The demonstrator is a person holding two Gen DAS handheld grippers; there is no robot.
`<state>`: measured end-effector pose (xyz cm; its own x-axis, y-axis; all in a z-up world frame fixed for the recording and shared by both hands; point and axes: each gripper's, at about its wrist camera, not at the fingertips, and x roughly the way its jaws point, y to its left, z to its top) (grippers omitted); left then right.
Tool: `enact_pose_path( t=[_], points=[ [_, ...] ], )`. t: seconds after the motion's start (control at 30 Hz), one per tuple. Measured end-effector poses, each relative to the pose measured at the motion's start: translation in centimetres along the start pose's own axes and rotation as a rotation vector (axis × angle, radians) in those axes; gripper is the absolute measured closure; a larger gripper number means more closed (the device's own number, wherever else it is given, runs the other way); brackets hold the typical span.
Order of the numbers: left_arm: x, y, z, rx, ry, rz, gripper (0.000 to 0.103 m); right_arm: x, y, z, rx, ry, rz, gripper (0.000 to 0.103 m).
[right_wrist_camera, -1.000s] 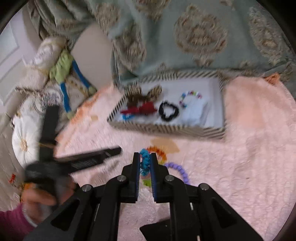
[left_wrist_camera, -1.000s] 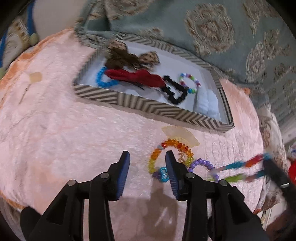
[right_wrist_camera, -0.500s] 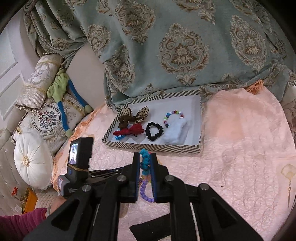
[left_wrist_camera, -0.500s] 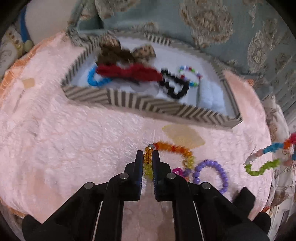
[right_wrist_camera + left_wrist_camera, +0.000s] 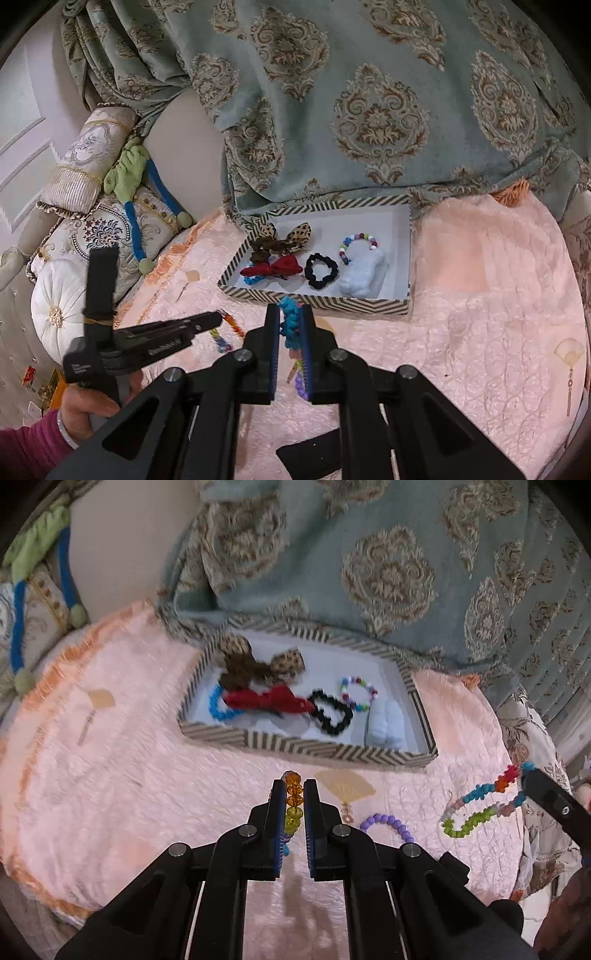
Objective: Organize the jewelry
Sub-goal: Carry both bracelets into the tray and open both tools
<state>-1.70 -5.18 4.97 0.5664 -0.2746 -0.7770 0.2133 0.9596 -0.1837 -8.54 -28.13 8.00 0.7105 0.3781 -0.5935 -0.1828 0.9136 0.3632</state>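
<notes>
My left gripper (image 5: pixel 293 794) is shut on an orange-and-yellow bead bracelet (image 5: pixel 293 801), lifted above the pink quilt in front of the striped tray (image 5: pixel 303 746). My right gripper (image 5: pixel 290 321) is shut on a multicolour bead bracelet (image 5: pixel 290 325); it hangs from that gripper at the right in the left wrist view (image 5: pixel 476 808). A purple bead bracelet (image 5: pixel 388 825) lies on the quilt. The tray (image 5: pixel 317 301) holds a leopard bow (image 5: pixel 284 240), a red bow (image 5: pixel 275 268), a black scrunchie (image 5: pixel 321 271), a bead bracelet (image 5: pixel 356 245) and a white fluffy piece (image 5: pixel 360 275).
A teal patterned blanket (image 5: pixel 369 110) rises right behind the tray. Cushions and a green-and-blue toy (image 5: pixel 136 206) lie to the left. The pink quilt (image 5: pixel 480 314) spreads to the right of the tray. The left gripper (image 5: pixel 218 321) shows at the left in the right wrist view.
My left gripper closed on the orange-and-yellow bracelet and lifted it off the quilt. My right gripper rose with the multicolour bracelet. The purple bracelet stayed on the quilt.
</notes>
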Motion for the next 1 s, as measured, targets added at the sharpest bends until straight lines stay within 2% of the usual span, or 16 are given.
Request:
enact_pose_path(
  t=[0.17,0.47,0.77,1.0],
  points=[
    [-1.5,-0.1,0.7,0.014,-0.044,0.014,0.103,0.1,0.7,0.2,-0.018,0.007,-0.003,0.093],
    [-2.3,-0.5,1.8,0.037,-0.075,0.031,0.103,0.6,1.4,1.0,-0.055,0.017,-0.013,0.093],
    [-1.4,-0.1,3.7,0.053,-0.077,0.058,0.103,2.1,1.2,2.5,-0.075,0.03,-0.031,0.093],
    [0.7,0.5,5.9,0.035,-0.047,0.056,0.103,3.9,0.2,4.7,-0.084,0.034,-0.056,0.093]
  ],
)
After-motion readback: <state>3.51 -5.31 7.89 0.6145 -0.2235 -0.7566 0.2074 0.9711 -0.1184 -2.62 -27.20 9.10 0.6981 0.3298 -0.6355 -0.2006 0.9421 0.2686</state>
